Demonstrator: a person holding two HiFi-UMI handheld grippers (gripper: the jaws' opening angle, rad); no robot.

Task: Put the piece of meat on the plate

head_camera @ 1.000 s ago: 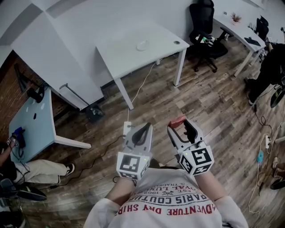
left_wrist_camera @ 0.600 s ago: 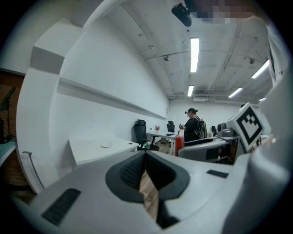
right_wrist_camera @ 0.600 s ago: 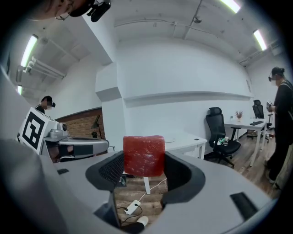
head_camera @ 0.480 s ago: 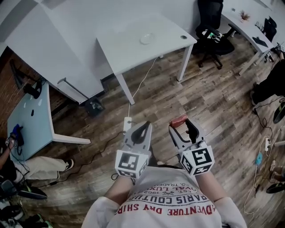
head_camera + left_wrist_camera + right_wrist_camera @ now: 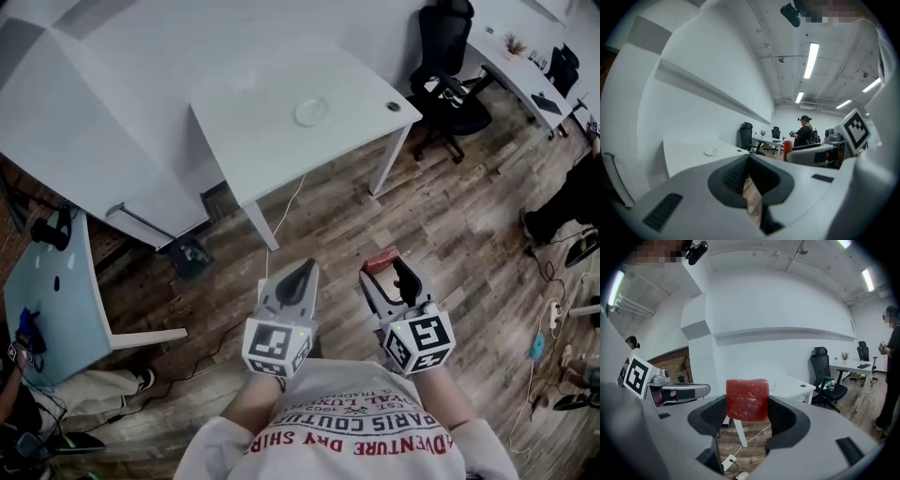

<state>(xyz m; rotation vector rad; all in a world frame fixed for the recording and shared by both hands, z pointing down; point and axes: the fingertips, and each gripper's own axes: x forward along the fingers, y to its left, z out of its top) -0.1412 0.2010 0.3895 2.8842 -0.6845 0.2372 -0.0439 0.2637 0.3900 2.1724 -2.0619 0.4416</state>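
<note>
A red piece of meat [image 5: 747, 399] sits clamped between the jaws of my right gripper [image 5: 383, 269]; in the head view the meat [image 5: 379, 262] shows at the jaw tips, held over the wooden floor. My left gripper [image 5: 298, 275] is beside it, shut with nothing in it. A small white plate [image 5: 311, 112] lies on the white table [image 5: 253, 131] ahead, well beyond both grippers. From the left gripper view the plate [image 5: 710, 151] is a small disc on the tabletop, and in that view my left gripper [image 5: 751, 174] has its jaws together.
A black office chair [image 5: 448, 67] stands right of the table. A power strip and cable [image 5: 278, 217] lie on the floor under the table's near leg. A light blue table [image 5: 52, 300] is at the left, with a seated person's legs below it. Another person [image 5: 803, 135] stands far off.
The white table and plate have come nearer and shifted slightly left in the head view. Both grippers keep their pose, and the meat stays held.
</note>
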